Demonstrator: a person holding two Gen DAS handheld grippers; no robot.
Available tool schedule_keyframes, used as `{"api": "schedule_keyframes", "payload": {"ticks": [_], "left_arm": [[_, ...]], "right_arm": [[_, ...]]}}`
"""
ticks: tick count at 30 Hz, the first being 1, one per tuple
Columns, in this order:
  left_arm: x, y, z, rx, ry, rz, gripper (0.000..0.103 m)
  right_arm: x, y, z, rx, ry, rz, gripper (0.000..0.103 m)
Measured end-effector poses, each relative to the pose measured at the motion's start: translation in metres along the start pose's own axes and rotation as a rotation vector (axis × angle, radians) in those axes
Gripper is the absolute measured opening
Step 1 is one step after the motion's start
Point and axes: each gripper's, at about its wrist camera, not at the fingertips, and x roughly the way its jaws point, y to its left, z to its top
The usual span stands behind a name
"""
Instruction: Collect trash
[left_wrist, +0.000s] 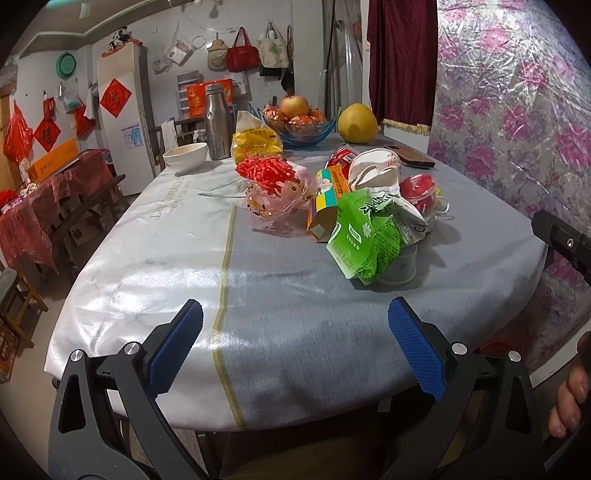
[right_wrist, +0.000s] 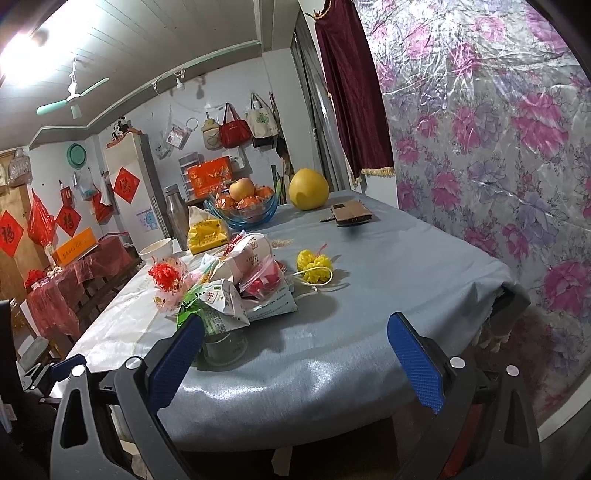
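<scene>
A heap of trash lies mid-table: a crumpled green wrapper (left_wrist: 364, 236) (right_wrist: 192, 308) over a clear plastic cup (left_wrist: 400, 264) (right_wrist: 225, 347), an orange carton (left_wrist: 328, 201), a red bow in cellophane (left_wrist: 269, 175) (right_wrist: 166, 277), crushed white paper cups (left_wrist: 373, 168) (right_wrist: 247, 258), a red item in a clear bag (left_wrist: 419, 192) (right_wrist: 264, 280) and a yellow mesh net (right_wrist: 314, 264). My left gripper (left_wrist: 295, 345) is open and empty above the table's near edge. My right gripper (right_wrist: 295, 356) is open and empty, near the cup.
The table (left_wrist: 258, 295) carries a white bowl (left_wrist: 184, 155), a steel flask (left_wrist: 218, 122), a yellow bag (left_wrist: 255, 138), a blue fruit bowl (left_wrist: 306, 129), a pomelo (left_wrist: 356, 122) and a phone wallet (right_wrist: 351, 214). A floral sheet (right_wrist: 498, 166) hangs right. A bench (left_wrist: 85, 214) stands left.
</scene>
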Motion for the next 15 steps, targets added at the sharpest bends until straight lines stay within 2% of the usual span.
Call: {"api": "schedule_keyframes", "payload": {"ticks": [7, 15], "left_arm": [[0.0087, 0.0061, -0.0012, -0.052, 0.070, -0.027, 0.096], [0.0094, 0.0035, -0.0048, -0.045, 0.077, -0.038, 0.096]], "right_arm": [[0.0079, -0.0011, -0.0043, -0.002, 0.022, -0.008, 0.098], [0.0067, -0.0038, -0.0037, 0.009, 0.019, -0.007, 0.098]]}}
